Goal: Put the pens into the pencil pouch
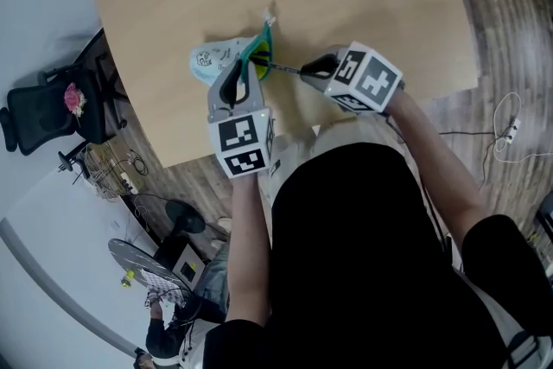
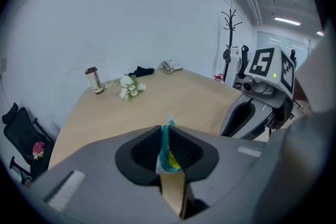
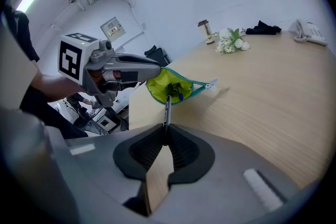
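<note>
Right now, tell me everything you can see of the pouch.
The pouch is soft fabric, pale blue with small prints outside and yellow-green inside. Its teal zip is undone, with a white pull at the end. It lies on the wooden table, mouth gaping toward the right tongs. The left tongs pinch its rim. The pen in the right tongs points into the mouth, where something blue shows.
</note>
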The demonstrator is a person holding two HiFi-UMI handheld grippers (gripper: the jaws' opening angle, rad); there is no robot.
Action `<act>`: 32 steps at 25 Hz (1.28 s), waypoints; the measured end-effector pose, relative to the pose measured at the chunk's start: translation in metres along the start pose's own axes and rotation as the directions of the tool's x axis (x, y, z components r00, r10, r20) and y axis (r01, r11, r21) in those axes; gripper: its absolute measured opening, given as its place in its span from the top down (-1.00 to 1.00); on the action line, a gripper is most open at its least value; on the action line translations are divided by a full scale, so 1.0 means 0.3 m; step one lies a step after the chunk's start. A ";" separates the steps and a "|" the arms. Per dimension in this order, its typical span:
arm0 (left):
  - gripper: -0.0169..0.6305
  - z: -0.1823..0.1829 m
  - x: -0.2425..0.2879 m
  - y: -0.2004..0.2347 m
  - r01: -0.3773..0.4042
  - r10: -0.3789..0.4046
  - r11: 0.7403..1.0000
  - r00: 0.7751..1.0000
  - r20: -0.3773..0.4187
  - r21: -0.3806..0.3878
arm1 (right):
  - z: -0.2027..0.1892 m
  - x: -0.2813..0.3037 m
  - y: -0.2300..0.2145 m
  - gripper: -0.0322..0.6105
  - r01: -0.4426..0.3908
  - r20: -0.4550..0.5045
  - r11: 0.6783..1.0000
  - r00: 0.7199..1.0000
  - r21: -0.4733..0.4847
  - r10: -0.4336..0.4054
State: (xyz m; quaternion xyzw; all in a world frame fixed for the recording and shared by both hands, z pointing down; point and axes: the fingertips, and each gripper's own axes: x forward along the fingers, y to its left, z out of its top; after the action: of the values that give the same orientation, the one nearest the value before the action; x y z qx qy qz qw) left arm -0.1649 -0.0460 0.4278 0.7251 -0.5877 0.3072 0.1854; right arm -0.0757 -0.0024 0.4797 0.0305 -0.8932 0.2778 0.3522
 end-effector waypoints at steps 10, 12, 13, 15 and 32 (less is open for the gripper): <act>0.84 -0.008 -0.010 -0.015 0.015 -0.015 1.000 1.000 0.005 0.003 | 0.047 0.076 0.002 0.77 -0.020 -0.012 1.000 1.000 0.006 0.020; 0.84 -0.009 -0.010 -0.023 0.015 -0.015 1.000 1.000 0.005 0.002 | 0.052 0.089 -0.002 0.77 -0.023 -0.010 1.000 1.000 0.008 0.023; 0.84 -0.010 -0.012 -0.024 0.015 -0.015 1.000 1.000 0.006 0.001 | 0.057 0.097 -0.003 0.77 -0.025 -0.010 1.000 1.000 0.009 0.025; 0.85 -0.014 -0.021 -0.016 0.016 -0.016 1.000 1.000 0.006 -0.001 | 0.074 0.118 0.001 0.77 -0.031 -0.006 0.999 0.999 0.015 0.031; 0.86 -0.032 -0.048 -0.012 0.020 -0.020 1.000 1.000 0.005 -0.018 | 0.183 0.211 0.029 0.76 -0.059 0.011 0.998 0.998 -0.002 0.059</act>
State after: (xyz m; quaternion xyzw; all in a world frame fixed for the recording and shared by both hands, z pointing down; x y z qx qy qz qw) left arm -0.1652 -0.0284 0.4259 0.7301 -0.5836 0.2980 0.1937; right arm -0.1590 -0.0145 0.4837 0.0050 -0.8959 0.2870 0.3391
